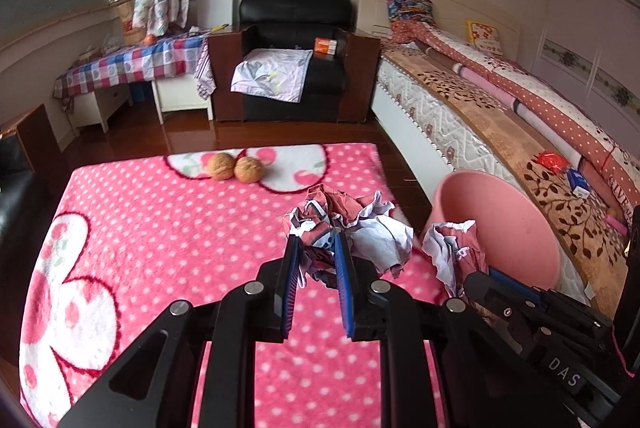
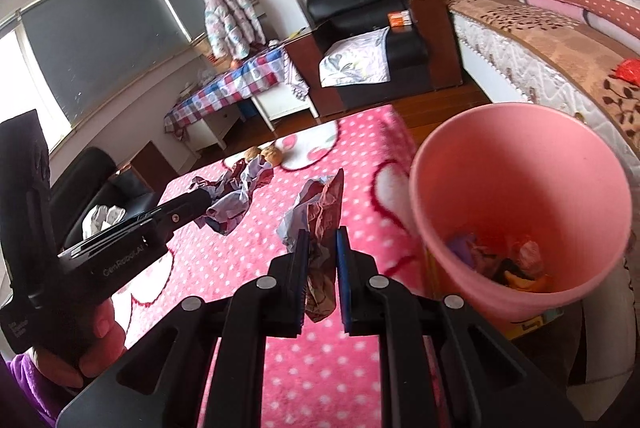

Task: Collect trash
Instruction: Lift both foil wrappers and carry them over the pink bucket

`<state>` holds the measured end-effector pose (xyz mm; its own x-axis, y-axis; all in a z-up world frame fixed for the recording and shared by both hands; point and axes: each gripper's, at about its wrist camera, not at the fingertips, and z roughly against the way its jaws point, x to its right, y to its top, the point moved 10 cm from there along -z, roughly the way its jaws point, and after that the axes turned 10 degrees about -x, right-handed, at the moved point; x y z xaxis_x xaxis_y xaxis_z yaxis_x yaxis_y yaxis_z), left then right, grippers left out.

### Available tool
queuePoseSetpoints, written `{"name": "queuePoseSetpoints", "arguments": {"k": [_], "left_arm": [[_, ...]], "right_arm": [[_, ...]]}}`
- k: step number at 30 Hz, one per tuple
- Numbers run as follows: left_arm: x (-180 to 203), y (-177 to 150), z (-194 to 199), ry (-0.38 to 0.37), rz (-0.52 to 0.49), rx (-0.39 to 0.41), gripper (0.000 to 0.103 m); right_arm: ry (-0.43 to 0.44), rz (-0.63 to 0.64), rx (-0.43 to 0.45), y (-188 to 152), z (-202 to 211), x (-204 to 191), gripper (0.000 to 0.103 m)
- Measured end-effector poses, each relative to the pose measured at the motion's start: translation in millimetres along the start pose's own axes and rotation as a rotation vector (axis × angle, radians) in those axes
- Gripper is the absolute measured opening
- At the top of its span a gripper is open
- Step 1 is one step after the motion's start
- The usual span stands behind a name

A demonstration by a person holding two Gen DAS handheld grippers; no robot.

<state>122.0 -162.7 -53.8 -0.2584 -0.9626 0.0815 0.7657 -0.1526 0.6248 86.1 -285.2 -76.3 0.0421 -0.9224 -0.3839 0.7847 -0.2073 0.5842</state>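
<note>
Bedroom, pink dotted bench [image 1: 160,228] | each tool clamped on crumpled paper: left tool [image 1: 316,260], right tool [image 2: 322,260] | pink bin [image 2: 520,204] lies at 2 o'clock, right tool nearer.

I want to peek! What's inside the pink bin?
The pink bin already has trash at the bottom: crumpled bits in red, orange, purple and pale pink. They overlap, so I can't tell what each one is, or what lies under them.
</note>
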Motion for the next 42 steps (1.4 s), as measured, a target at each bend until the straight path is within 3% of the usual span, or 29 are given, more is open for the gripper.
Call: {"name": "queuePoseSetpoints", "arguments": {"k": [29,42], "left_arm": [[91,17,-13,-0.056,-0.158,0.029,0.017],[130,17,-36,-0.201,-0.174,-0.037,0.017]], "right_arm": [[-0.09,-0.167,0.113,10,44,84,0.013],[-0.142,-0.254,0.14,8,55,128,0.014]]}}
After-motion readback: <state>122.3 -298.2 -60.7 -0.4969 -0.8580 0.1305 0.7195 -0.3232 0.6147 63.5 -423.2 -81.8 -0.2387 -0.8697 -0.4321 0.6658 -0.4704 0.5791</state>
